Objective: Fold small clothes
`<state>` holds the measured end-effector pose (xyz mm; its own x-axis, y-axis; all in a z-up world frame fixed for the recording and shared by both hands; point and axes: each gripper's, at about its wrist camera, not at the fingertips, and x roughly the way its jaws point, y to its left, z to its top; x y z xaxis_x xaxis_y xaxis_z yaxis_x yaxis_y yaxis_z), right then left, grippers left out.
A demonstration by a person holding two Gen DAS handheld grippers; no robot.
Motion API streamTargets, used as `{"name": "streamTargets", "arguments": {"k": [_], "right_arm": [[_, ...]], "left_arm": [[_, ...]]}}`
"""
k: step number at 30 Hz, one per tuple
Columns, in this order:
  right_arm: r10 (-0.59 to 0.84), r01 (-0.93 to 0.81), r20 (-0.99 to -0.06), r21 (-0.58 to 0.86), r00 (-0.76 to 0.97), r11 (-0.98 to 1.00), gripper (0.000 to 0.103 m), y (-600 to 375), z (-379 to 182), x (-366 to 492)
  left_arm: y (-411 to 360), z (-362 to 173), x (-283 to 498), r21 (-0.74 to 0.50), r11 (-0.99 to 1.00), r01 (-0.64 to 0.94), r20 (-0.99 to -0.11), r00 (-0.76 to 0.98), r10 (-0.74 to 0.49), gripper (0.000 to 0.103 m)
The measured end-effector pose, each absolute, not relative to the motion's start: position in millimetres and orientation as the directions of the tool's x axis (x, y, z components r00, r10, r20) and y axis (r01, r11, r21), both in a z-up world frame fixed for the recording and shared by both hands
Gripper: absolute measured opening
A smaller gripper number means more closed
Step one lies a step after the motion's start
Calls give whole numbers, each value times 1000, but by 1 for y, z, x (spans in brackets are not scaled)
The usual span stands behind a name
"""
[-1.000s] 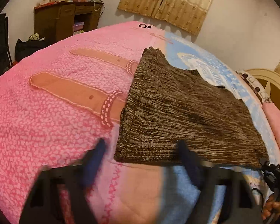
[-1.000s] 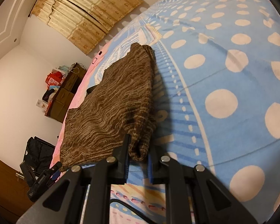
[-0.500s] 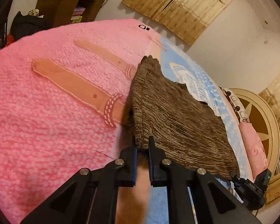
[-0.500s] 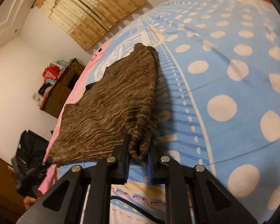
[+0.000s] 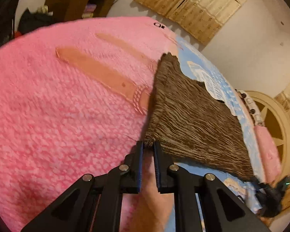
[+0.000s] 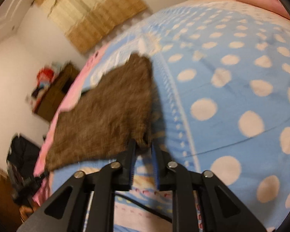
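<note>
I have one garment to work with, a brown knit sweater [image 5: 193,116], and it lies spread across the bed where the pink blanket [image 5: 58,116] meets the blue spotted cover [image 6: 232,96]. Going from the left: my left gripper [image 5: 148,147] has its two jaws drawn narrow on the near left corner of the sweater, the knit edge pinched between the blue pads, though they are easing apart a little. On the pink blanket beside that corner I count two peach strap-shaped patches, one behind the other. Further along the sweater's near hem, at its right corner, is my right gripper [image 6: 144,147]; its two jaws are opening, and a bunched fold of the knit sits between the tips, with the left finger touching it, while the picture is too blurred for me to say whether the right pad presses on it. The hem between the two corners runs off the bed surface slightly, with shadow under it. Beyond the bed I see one set of beige curtains [image 5: 193,9], one brown wooden cabinet [image 5: 81,0] at the far left wall, and one cream headboard [image 5: 274,125] with spokes at the right.
</note>
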<state>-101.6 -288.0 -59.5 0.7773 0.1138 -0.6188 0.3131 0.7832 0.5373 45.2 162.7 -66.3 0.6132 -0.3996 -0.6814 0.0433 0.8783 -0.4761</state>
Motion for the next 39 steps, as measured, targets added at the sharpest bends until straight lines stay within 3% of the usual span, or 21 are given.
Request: {"name": "streamTargets", "arguments": {"k": [2,7,13,19,24,30,34,36,39], "right_arm": [[34,347,-590,519,807,781,64,-291,-47,-109],[25,285,-553,467,833,837,65,-273,-24,-101],[18,314,-590,455,807,833,65,-268,-39,-85],[70,357,-619,538,782,764,65,-288,-64,-89],[109,328,-609,560,786,761,65,-285,-70,-87],[177,287,-592,603,787,744,57,-277,-74,-75],[179,274,-593,592,785,758,55,-275,-74,-62],[201,268,-611,587,766,764,16,-274,-77,-57],[252,263,-604,633,756,728,14,-280,-83,-58]], "left_arm": [[165,-57,42,-428,903,39,-675,651,-347,12],[162,-62,56,-516,854,72,-671,585,-455,15],[135,-37,51,-382,903,196,-641,648,-411,15],[123,-66,76,-397,905,152,-710,574,-408,15],[119,-65,69,-357,918,174,-692,610,-385,15],[102,-36,58,-283,922,264,-664,640,-387,15],[63,-30,58,-265,874,407,-659,586,-473,15],[57,-39,66,-316,855,412,-667,544,-509,15],[59,-60,82,-379,856,351,-702,493,-513,15]]}}
